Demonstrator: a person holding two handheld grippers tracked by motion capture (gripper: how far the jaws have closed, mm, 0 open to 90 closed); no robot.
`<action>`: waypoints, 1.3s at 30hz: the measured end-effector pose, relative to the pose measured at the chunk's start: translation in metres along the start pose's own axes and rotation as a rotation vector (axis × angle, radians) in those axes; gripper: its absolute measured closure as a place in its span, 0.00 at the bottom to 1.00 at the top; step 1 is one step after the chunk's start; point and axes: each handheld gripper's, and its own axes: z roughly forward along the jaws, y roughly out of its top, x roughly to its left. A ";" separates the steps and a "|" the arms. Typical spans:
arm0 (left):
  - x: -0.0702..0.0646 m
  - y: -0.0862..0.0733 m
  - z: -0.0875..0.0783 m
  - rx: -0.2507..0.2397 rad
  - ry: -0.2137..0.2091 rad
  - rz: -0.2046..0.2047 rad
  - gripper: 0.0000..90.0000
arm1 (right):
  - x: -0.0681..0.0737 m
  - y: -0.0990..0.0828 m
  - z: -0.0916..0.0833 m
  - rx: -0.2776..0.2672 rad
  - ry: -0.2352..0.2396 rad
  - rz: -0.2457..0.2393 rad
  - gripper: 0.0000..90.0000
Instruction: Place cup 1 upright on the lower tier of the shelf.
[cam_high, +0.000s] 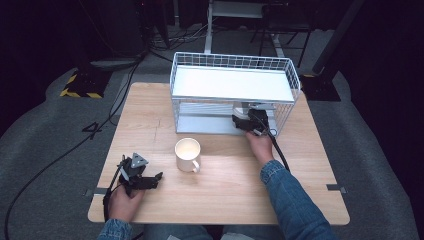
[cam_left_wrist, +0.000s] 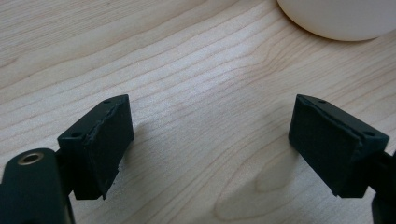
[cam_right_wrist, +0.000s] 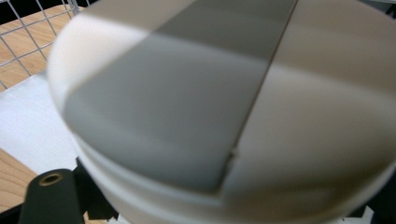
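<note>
The right hand-held gripper (cam_high: 245, 121), closed on a white bowl (cam_right_wrist: 224, 102), reaches into the wire rack's (cam_high: 235, 62) lower shelf, while the left hand-held gripper (cam_high: 159, 176) rests with jaws apart and empty on the desk (cam_high: 225, 190), beside a mug (cam_high: 188, 154).

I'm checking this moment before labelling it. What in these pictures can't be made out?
- High view: the white object at the right gripper is hidden by the wire rack's upper shelf.
- Right gripper view: that object is blurred; whether the pads press it can't be told.
- Left gripper view: the mug is cut off by the top edge.
</note>
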 end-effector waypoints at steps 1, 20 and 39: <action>0.000 0.000 0.000 0.000 0.000 -0.001 0.16 | 0.000 0.000 0.000 -0.003 0.004 0.002 0.18; 0.000 0.000 0.000 0.000 0.001 0.000 0.16 | -0.005 -0.001 -0.020 0.018 0.081 -0.004 0.00; -0.001 0.001 0.001 -0.001 0.004 -0.012 0.16 | -0.007 -0.008 -0.091 -0.017 0.165 -0.042 0.00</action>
